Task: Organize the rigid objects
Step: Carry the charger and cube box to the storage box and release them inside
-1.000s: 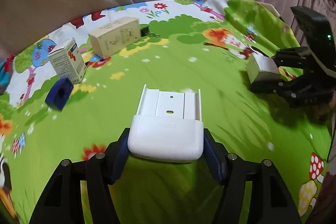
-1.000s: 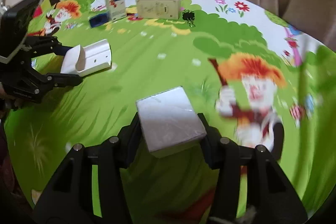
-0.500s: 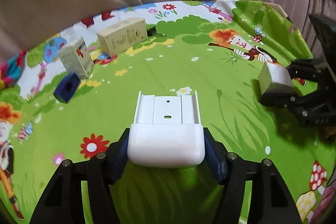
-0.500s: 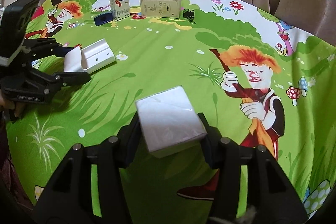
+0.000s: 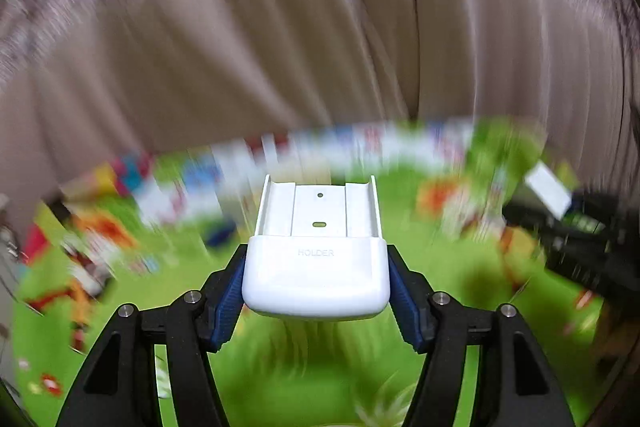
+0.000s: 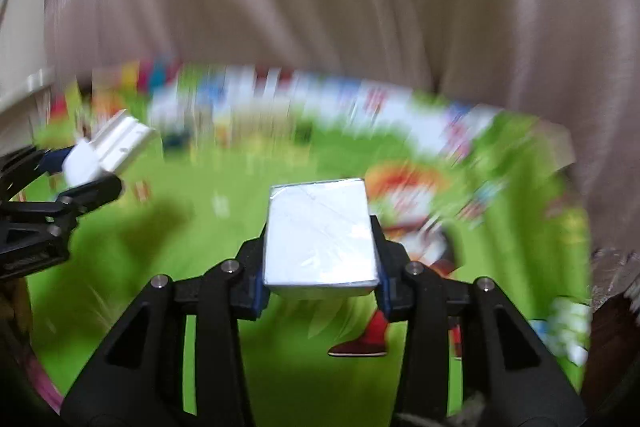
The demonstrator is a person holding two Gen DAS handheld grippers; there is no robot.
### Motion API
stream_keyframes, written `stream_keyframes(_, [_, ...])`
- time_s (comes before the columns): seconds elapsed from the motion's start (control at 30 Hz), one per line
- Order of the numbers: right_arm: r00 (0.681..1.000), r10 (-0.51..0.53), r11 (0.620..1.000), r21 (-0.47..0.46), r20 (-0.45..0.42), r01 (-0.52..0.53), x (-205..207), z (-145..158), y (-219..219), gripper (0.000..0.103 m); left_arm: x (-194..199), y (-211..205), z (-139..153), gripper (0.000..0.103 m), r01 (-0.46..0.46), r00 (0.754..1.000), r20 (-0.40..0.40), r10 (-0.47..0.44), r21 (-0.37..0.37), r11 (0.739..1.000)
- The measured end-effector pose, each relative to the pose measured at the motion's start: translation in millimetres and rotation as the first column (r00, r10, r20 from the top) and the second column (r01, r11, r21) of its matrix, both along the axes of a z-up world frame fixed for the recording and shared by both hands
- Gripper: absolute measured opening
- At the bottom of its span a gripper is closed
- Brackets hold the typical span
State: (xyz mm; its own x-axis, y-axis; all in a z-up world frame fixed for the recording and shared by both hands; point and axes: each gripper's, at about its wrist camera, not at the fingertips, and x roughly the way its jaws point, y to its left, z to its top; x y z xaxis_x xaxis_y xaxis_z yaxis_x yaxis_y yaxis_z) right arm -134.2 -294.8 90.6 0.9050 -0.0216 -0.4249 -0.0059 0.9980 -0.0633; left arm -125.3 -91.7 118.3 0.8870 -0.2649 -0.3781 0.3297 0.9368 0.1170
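- grips a white holder (image 5: 316,239) in the left tool (image 5: 315,279): blue pads pressed on both sides of its rounded end, open slotted end pointing away toward the curtain (image 5: 320,27).
- probably takes it by the thick closed end because that gives two flat, parallel sides to squeeze, while the thin rails of the open end look easier to flex or slip.
- clamps a white film-wrapped box (image 6: 320,235) in the right tool (image 6: 320,267), with jaws that have just been closing; box between them, both pads pressing on its long sides, flat face up.
- seems to tighten so that the glossy wrap does not slide while carried.
- carries both things above the worktop (image 5: 280,367), over its green cartoon cloth, neither resting on it as far as can be judged; shadows lie on the cloth below.
- keeps the two tools side by side and apart, each visible at the edge of the other's view, likely so that the loads do not knock together.
- looks like the carry step, heading for the far edge of the worktop below the curtain.
- counts: two tools, one holder, one wrapped box.
- cannot count the small things along the far edge, as heavy blur smears them into streaks.
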Motion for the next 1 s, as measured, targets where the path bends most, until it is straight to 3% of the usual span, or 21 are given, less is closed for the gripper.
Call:
stream_keyframes(0.07, [0.994, -0.011, 1.000, 0.002, 0.107, 0.011, -28.2, 26.3, 5.6, 0.045, -26.7, 2.3, 33.3, 0.064, 0.001, 0.995, 0.103, 0.000, -0.018, 1.000])
stream_keyframes(0.17, [0.967, -0.003, 1.000, -0.025, 0.255, 0.010, -66.2, 71.7, 14.0, 0.045, -67.3, 12.6, 81.5, 0.064, 0.001, 0.966, 0.259, 0.019, -0.077, 0.997])
stream_keyframes(0.3, [0.903, 0.014, 0.999, -0.051, 0.429, 0.008, -113.7, 127.1, 24.5, 0.045, -102.1, 28.7, 117.7, 0.064, 0.004, 0.924, 0.379, 0.056, -0.155, 0.988])
stream_keyframes(0.4, [0.860, 0.033, 0.996, -0.089, 0.509, 0.014, -138.7, 147.9, 36.7, 0.045, -121.3, 39.1, 133.4, 0.064, 0.006, 0.896, 0.437, 0.077, -0.184, 0.983])
stream_keyframes(0.5, [0.840, 0.058, 0.994, -0.108, 0.539, 0.000, -150.7, 160.1, 48.4, 0.045, -127.5, 43.2, 139.9, 0.065, 0.010, 0.889, 0.451, 0.074, -0.180, 0.984])
stream_keyframes(0.7, [0.837, 0.098, 0.993, -0.103, 0.539, -0.050, -153.9, 162.0, 64.3, 0.045, -137.8, 61.1, 134.2, 0.065, -0.033, 0.891, 0.440, 0.114, -0.187, 0.982])
stream_keyframes(0.87, [0.855, 0.213, 0.977, -0.092, 0.472, -0.192, -149.5, 156.5, 93.0, 0.045, -144.8, 94.3, 125.2, 0.065, -0.098, 0.915, 0.366, 0.167, -0.201, 0.975])
stream_keyframes(1.0, [0.854, 0.329, 0.943, -0.086, 0.404, -0.322, -139.8, 149.8, 126.7, 0.045, -146.8, 127.4, 112.9, 0.065, -0.170, 0.932, 0.283, 0.227, -0.211, 0.963])
